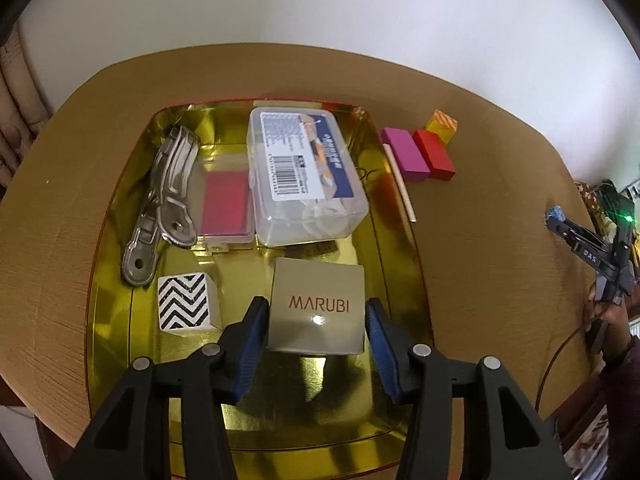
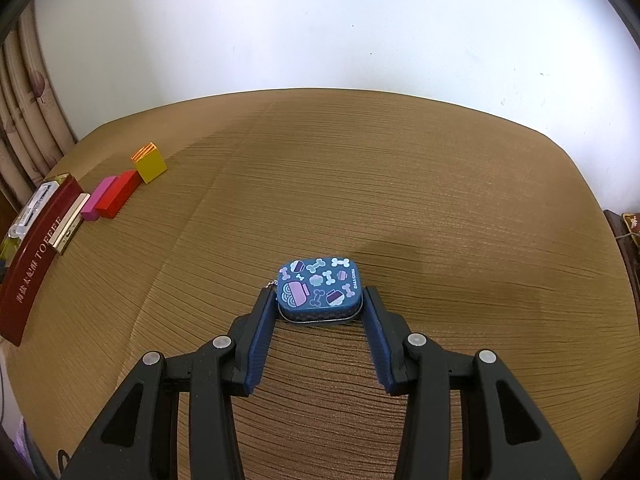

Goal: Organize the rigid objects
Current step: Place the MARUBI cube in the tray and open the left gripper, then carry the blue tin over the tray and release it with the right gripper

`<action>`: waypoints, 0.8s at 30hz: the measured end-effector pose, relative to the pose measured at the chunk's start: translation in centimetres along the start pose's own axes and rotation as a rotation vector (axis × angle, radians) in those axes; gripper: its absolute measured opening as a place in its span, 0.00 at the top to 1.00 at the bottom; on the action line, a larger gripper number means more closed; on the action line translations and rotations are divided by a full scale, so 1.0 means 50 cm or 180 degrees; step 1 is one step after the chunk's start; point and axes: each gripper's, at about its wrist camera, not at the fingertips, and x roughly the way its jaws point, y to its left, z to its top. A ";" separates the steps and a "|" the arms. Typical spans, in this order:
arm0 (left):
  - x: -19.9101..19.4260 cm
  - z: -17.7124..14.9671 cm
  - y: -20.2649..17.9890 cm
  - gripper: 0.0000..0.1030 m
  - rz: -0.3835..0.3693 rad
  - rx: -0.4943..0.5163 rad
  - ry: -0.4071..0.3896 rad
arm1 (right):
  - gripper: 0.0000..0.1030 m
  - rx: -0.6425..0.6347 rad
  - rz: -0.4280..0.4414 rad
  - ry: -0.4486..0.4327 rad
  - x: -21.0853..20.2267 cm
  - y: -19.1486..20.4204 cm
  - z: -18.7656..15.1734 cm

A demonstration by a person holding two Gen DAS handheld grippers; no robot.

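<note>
So from my left wrist cam, my left gripper point(image 1: 317, 320) is clamped on the little MARUBI box point(image 1: 318, 306), both blue pads against its side walls, right over the front part of the gold tray point(image 1: 120, 264). It looks like a light cardboard carton with a glossy top, so I'd guess it's stiff enough but would dent if squeezed hard; holding the flat sides low down seems the safe way. "MARUBI" is the only print I can read on it. In the tray with it: a chevron-pattern cube point(image 1: 185, 302) just to its left, a metal hole punch point(image 1: 162, 204), a clear plastic case with a barcode label point(image 1: 302, 172) (text too small to read), and a small clear box with something red inside point(image 1: 224, 208). Outside the tray sit a pink block point(image 1: 402, 154), a red block point(image 1: 434, 154) and a yellow cube point(image 1: 440, 124). On the right wrist cam, my right gripper point(image 2: 320, 300) is closed on a small blue tin point(image 2: 319, 290) with bones and paw doodles, sitting on the brown table point(image 2: 440, 200) well apart from the tray. Probably light, rigid and a bit slippery, so the short sides are a fair grip. The tray's red outer wall point(image 2: 28, 272) reads "TOFFEE" after some Chinese characters.
</note>
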 end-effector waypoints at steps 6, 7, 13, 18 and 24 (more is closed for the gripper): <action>-0.034 -0.014 -0.018 0.51 0.0278 0.0189 -0.0208 | 0.60 -0.0037 -0.0041 0.0009 0.002 0.005 0.001; -0.046 -0.017 -0.019 0.51 0.0325 0.0195 -0.0253 | 0.60 -0.0050 -0.0055 0.0012 0.004 0.007 0.002; -0.115 -0.039 -0.008 0.49 0.0470 0.0188 -0.0473 | 0.61 -0.0116 -0.0142 0.0066 0.006 0.018 0.008; -0.168 -0.075 0.034 0.49 0.0465 -0.0031 -0.0643 | 0.61 -0.0085 -0.0105 0.0058 -0.013 0.042 0.016; -0.209 -0.159 0.123 0.48 0.0322 -0.0676 -0.0796 | 0.61 -0.0292 0.0337 -0.0236 -0.113 0.170 0.053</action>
